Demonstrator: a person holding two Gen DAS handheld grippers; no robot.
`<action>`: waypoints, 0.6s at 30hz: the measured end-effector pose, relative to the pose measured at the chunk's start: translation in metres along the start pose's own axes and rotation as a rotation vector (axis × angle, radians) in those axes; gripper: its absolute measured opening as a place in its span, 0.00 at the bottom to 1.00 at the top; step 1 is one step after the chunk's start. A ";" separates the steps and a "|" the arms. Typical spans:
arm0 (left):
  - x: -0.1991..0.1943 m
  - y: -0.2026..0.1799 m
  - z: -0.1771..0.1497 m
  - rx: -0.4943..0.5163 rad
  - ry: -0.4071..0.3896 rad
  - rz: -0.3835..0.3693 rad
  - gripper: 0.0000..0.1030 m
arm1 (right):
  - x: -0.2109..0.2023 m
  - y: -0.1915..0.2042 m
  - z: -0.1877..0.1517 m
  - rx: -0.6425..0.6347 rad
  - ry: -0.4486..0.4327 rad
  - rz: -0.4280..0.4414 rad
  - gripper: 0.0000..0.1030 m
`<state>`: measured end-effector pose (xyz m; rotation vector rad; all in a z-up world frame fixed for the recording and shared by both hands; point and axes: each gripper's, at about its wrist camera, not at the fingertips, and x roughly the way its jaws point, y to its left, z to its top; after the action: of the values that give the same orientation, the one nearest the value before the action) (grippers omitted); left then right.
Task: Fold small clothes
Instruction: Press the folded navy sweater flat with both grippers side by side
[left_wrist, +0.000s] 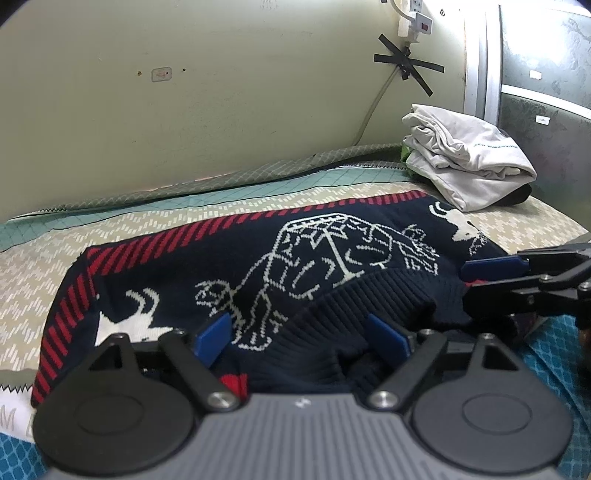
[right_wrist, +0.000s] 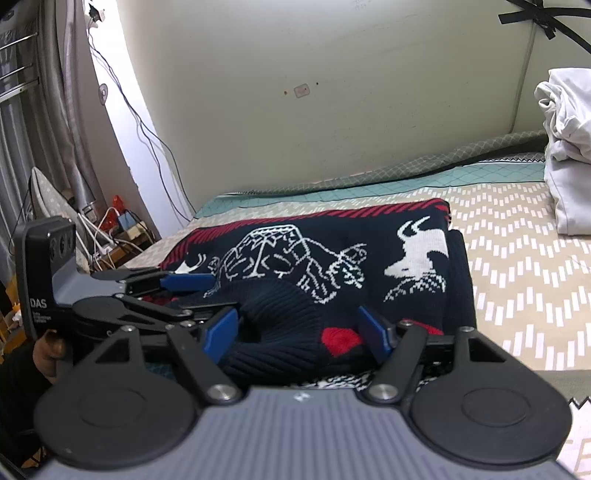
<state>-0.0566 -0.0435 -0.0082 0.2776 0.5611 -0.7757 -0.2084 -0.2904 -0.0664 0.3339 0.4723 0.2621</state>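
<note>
The folded navy sweater (left_wrist: 258, 258) lay on the patterned bedspread (left_wrist: 110, 236) near the wall (left_wrist: 184, 92), a white folded garment pile (left_wrist: 469, 162) beyond its far corner, while the left gripper (left_wrist: 301, 336) and right gripper (right_wrist: 299, 328) both stood wide, pads clear of its ribbed edge.

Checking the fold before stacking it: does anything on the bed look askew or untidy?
Yes. The navy knitted sweater with red striped trim lies flat, but its ribbed navy sleeve bunches in a hump on the near edge, not tucked flat.
</note>
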 end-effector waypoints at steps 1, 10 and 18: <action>0.000 0.000 0.000 0.001 0.000 0.003 0.82 | 0.000 0.001 0.000 -0.001 0.000 -0.002 0.62; 0.001 -0.001 -0.001 0.001 0.002 0.014 0.84 | 0.000 0.003 -0.001 -0.006 -0.006 -0.008 0.65; 0.007 -0.008 0.000 0.024 0.047 0.037 1.00 | -0.003 0.012 -0.004 -0.057 -0.007 -0.003 0.84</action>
<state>-0.0586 -0.0530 -0.0125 0.3279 0.5893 -0.7423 -0.2145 -0.2790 -0.0640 0.2781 0.4578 0.2707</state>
